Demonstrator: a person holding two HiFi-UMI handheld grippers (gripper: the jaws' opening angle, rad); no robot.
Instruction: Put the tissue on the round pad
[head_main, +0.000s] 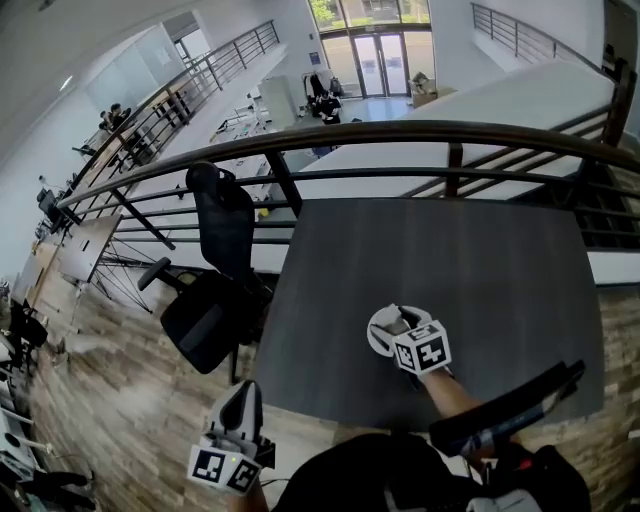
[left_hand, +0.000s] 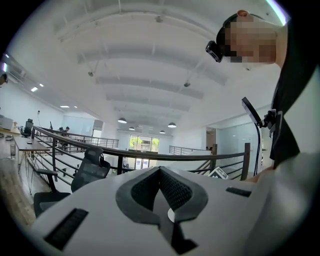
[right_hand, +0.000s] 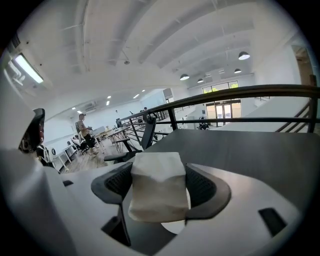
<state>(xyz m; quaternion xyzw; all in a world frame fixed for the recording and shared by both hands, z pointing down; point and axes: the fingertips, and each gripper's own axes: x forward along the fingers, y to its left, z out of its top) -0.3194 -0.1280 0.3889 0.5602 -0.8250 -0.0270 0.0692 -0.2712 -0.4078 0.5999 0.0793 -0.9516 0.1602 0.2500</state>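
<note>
Right gripper (right_hand: 159, 176) is clamped on the folded white paper tissue (right_hand: 156, 192). The wad sits between both dark ribbed pads and pokes out past the tips. It's held above the near middle of the dark grey rectangular table (head_main: 480, 280), not touching it.

Left gripper (left_hand: 160, 172) is clenched on nothing, jaws meeting. It hangs low at near left, off the table edge, near the black office chair (head_main: 215, 290).

Risks:
- I can't pick out the round pad for sure in any view. The tabletop ahead of the right jaws looks bare, so letting go here likely drops it on the table instead.
- The tissue is light and soft. It could cling to one ribbed pad on release, unfold, or drift if let go from height.

Containers: none in view.
</note>
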